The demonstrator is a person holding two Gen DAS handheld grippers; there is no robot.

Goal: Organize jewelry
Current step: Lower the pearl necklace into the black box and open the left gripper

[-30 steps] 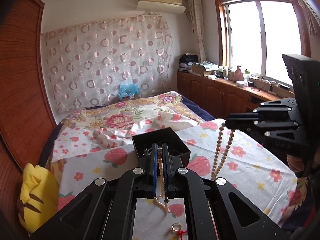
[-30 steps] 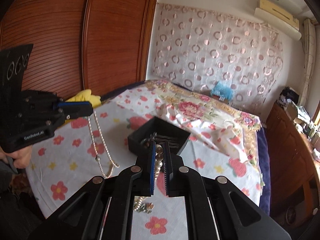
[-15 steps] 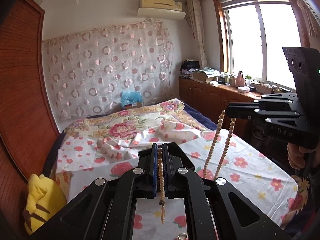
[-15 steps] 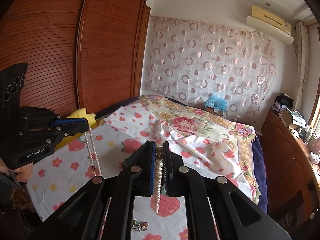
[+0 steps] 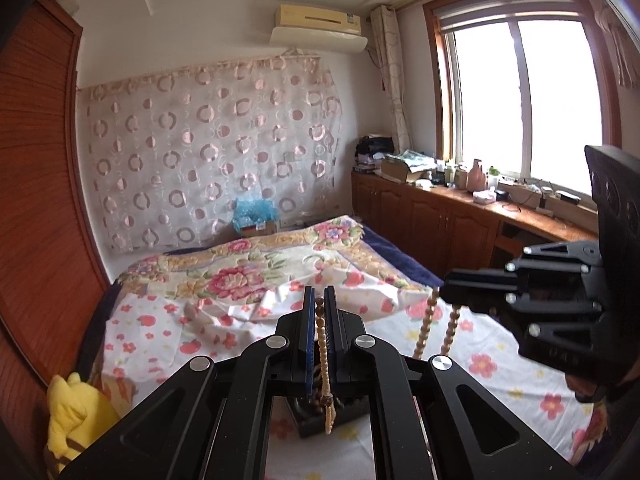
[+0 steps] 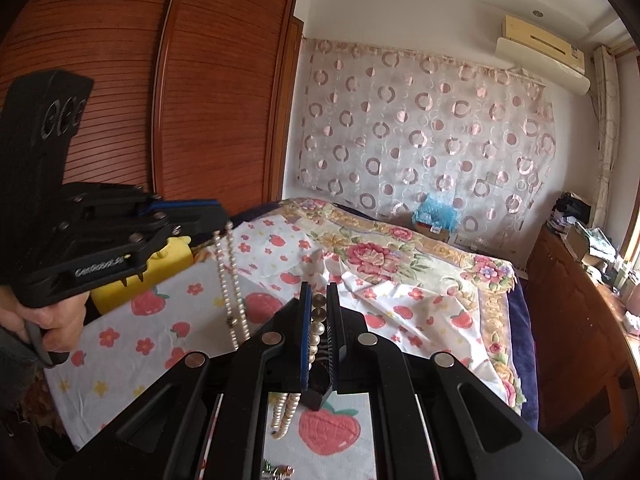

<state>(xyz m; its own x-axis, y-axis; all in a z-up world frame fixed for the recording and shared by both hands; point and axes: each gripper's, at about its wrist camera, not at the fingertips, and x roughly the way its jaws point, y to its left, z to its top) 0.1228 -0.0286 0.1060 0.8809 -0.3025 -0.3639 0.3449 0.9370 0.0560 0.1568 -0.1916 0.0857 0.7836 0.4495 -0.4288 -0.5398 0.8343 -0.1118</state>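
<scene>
**Pearl necklace held up over the bed by both tools**

Above the bed [image 5: 500, 360], I have both tools raised with a pearl necklace [image 5: 325, 360] strung between them. My left tool [image 5: 319, 304] is clenched on the strand: in the left wrist view the beads run up between its two blue-lined fingers [image 5: 307, 340], and a short tail hangs below them. My right tool [image 6: 319, 304] is likewise clenched on the necklace [image 6: 318, 328], with round beads stacked in the narrow slot between its fingers [image 6: 306, 332] and a looped bunch of pearls hanging underneath.

In the left wrist view the right tool [image 5: 446, 300] enters from the right, two lengths of beads dropping from its tip. In the right wrist view the left tool [image 6: 222, 218] enters from the left, gripped by a hand [image 6: 50, 324], and a doubled strand hangs from its tip.

Directly below the left tool, a black jewelry box [image 5: 320, 424] sits on the bed's white sheet printed with strawberries and flowers; it is mostly hidden by the tool. At the near edge of the right wrist view, a small metallic trinket [image 6: 278, 471] lies on the sheet; I cannot tell what it is.

A yellow plush toy [image 5: 74, 416] sits at the near left of the bed, beside the wooden wardrobe [image 6: 208, 100].
</scene>
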